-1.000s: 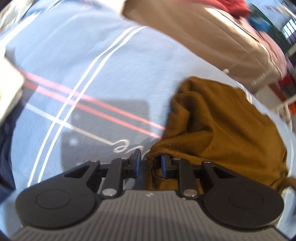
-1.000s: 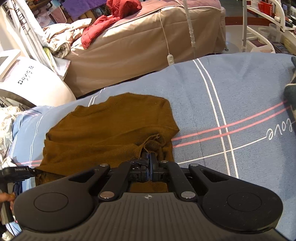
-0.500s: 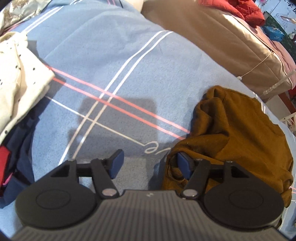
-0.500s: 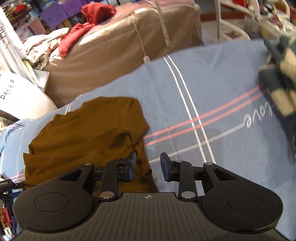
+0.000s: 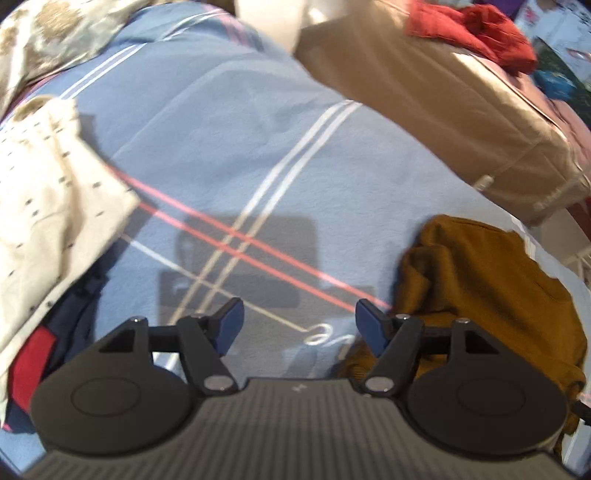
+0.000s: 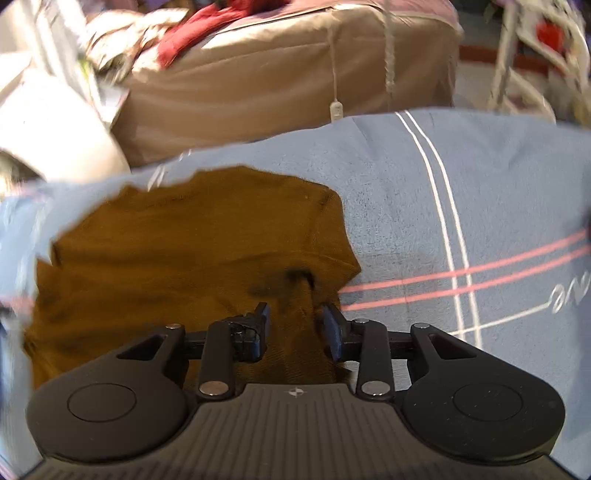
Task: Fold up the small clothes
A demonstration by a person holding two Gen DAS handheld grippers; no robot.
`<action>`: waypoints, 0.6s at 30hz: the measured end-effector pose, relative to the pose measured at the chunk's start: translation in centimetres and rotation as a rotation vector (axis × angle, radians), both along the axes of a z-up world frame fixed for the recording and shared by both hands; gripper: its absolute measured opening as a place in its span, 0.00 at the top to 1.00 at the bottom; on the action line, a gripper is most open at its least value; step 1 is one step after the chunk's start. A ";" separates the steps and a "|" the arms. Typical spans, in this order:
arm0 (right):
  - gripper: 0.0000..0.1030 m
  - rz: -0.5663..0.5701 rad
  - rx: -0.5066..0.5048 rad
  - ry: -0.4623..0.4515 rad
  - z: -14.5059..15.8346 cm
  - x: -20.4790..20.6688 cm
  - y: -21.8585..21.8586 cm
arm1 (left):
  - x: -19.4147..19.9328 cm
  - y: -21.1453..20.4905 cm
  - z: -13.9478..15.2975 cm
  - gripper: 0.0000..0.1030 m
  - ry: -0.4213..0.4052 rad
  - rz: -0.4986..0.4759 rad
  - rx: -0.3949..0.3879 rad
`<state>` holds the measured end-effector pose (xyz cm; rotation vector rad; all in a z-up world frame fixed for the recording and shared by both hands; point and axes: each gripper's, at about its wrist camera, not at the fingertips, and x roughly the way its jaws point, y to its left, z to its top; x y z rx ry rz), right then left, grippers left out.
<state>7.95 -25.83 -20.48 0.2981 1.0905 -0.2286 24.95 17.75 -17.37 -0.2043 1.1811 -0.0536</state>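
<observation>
A brown knit sweater (image 6: 192, 251) lies folded on the blue striped bedsheet (image 6: 461, 184). In the left wrist view the sweater (image 5: 491, 280) lies to the right on the bedsheet (image 5: 221, 147). My left gripper (image 5: 299, 325) is open and empty above the sheet, its right finger beside the sweater's edge. My right gripper (image 6: 295, 328) is open above the sweater's near right part, holding nothing.
A cream dotted garment (image 5: 48, 199) and dark blue and red clothes (image 5: 40, 354) lie at the left. A tan covered bed (image 6: 280, 74) with red clothing (image 6: 199, 29) stands behind. A white rack (image 6: 532, 66) is at the far right.
Both grippers have let go of the sweater and opened. The left one has drawn back left and up; the right one has shifted back over the sweater.
</observation>
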 end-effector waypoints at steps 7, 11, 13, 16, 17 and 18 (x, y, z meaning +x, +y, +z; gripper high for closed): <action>0.89 0.073 -0.032 -0.029 1.3 -3.0 0.7 | 1.7 -7.1 -0.4 0.32 -0.020 -0.210 0.009; 0.89 0.138 -0.021 -0.030 2.1 -4.8 1.1 | 3.6 -11.2 -1.9 0.32 -0.033 -0.339 0.143; 0.89 0.185 -0.032 0.003 1.8 -5.8 1.5 | 4.1 -12.5 -2.6 0.33 -0.034 -0.388 0.199; 0.88 0.191 -0.025 0.078 0.5 -6.9 1.4 | 4.6 -13.8 -3.4 0.59 -0.017 -0.441 0.254; 0.86 0.171 -0.016 0.091 0.2 -7.3 1.2 | 4.8 -13.9 -3.5 0.64 -0.015 -0.448 0.266; 0.86 0.147 -0.004 0.102 0.0 -7.7 0.9 | 4.8 -13.9 -3.3 0.65 -0.020 -0.447 0.270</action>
